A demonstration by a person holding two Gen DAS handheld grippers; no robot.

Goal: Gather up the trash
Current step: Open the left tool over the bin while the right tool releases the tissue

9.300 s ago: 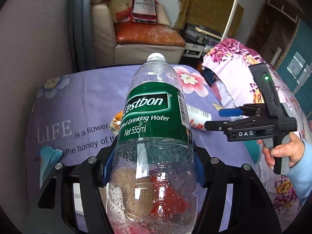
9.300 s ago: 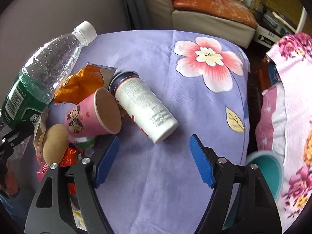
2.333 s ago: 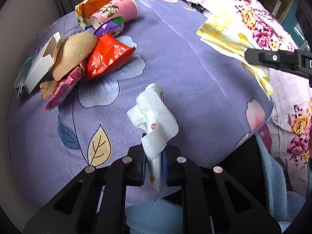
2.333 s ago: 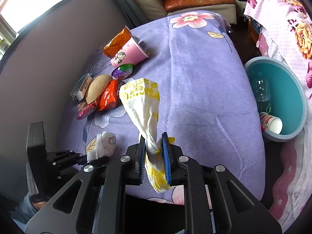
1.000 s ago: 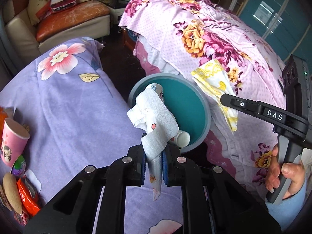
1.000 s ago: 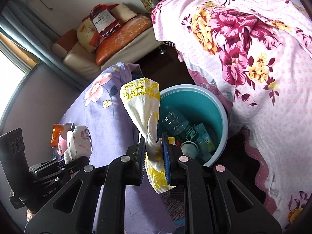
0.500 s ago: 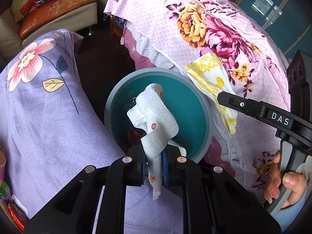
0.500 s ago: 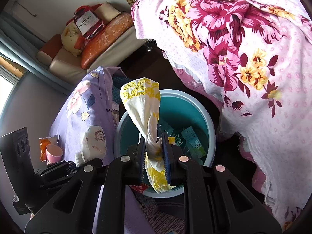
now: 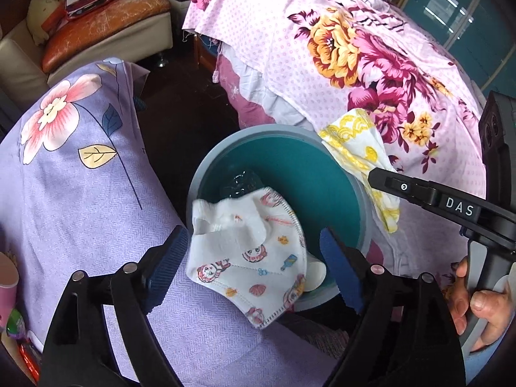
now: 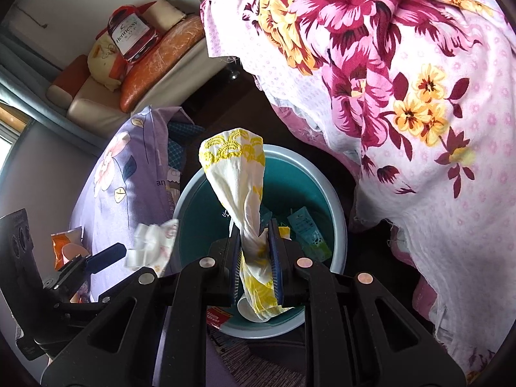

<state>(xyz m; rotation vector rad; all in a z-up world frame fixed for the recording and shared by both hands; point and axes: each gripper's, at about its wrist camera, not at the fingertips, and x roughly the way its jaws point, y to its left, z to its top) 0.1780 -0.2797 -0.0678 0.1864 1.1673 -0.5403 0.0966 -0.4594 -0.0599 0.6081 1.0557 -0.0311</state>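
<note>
Jaws: left gripper (image 9: 251, 254) just opened, mask (image 9: 248, 258) loose (over bin (image 9: 322, 174)) | right gripper (image 10: 255, 251) pinching napkin (image 10: 240, 174)

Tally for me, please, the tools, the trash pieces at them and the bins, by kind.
face mask: 1
yellow-print napkin: 1
bin: 1
tools: 2 (left tool, jaws just opened, face mask unpinched between them; right tool, shut on the napkin)
Total: 5
</note>
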